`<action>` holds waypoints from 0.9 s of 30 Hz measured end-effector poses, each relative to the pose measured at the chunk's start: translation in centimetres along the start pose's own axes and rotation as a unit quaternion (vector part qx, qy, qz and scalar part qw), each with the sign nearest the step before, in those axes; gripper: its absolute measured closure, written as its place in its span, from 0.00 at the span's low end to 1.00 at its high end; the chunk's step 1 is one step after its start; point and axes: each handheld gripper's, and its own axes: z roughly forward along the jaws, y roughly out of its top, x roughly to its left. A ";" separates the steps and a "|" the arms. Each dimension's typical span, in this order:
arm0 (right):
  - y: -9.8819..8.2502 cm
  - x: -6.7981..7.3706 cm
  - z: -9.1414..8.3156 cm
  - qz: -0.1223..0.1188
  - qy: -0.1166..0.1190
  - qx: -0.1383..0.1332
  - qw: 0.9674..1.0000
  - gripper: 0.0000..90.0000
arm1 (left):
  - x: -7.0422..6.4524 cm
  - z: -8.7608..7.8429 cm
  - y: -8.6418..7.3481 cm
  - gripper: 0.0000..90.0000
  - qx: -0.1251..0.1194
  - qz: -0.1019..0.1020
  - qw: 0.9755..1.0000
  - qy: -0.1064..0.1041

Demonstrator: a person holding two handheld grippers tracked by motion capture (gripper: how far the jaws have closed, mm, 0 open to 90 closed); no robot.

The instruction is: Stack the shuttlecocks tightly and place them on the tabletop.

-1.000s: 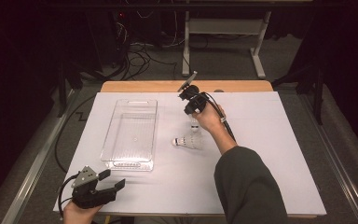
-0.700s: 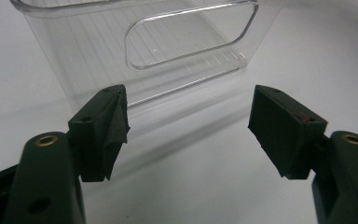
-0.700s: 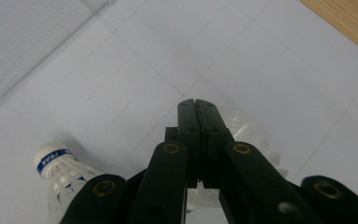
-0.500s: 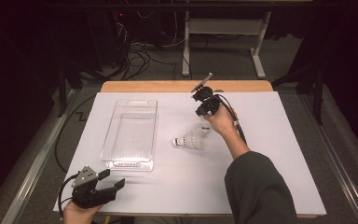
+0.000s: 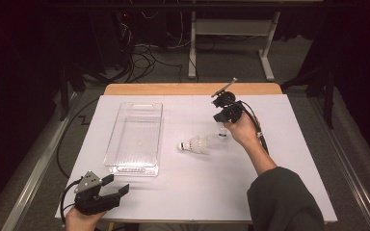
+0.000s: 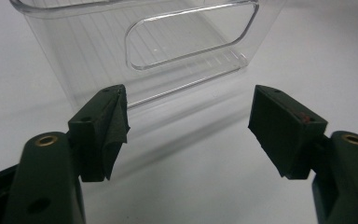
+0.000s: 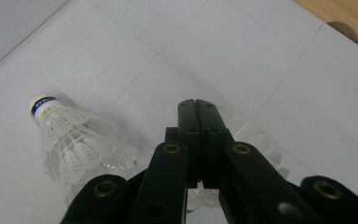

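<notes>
A white shuttlecock (image 5: 193, 144) with a blue-banded cork lies on its side on the white table (image 5: 289, 159), right of a clear plastic bin (image 5: 136, 137). In the right gripper view this shuttlecock (image 7: 72, 140) lies to the left of the jaws. My right gripper (image 5: 223, 122) hovers just right of it, tilted down, jaws shut. White feathers of a second shuttlecock (image 7: 258, 140) stick out around the shut jaws of the right gripper (image 7: 196, 105), which seem to pinch it. My left gripper (image 5: 115, 186) rests at the front left corner, open, its jaws (image 6: 189, 126) facing the bin's near end wall (image 6: 191, 42).
The bin is empty, and its near wall has a handle cut-out. A wooden strip (image 5: 192, 89) runs along the table's far edge. Desk legs and cables (image 5: 139, 57) stand on the floor behind. My right forearm and dark sleeve (image 5: 282, 202) cross the table's front right.
The right gripper has moved to the right and slightly up, away from the lying shuttlecock, which stayed put. The left gripper has not moved.
</notes>
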 end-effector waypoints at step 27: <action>-3.5 1.5 0.2 0.010 0.026 -0.039 0.999 1.00 | 0.0 0.0 0.0 0.32 -0.002 -0.002 1.000 0.002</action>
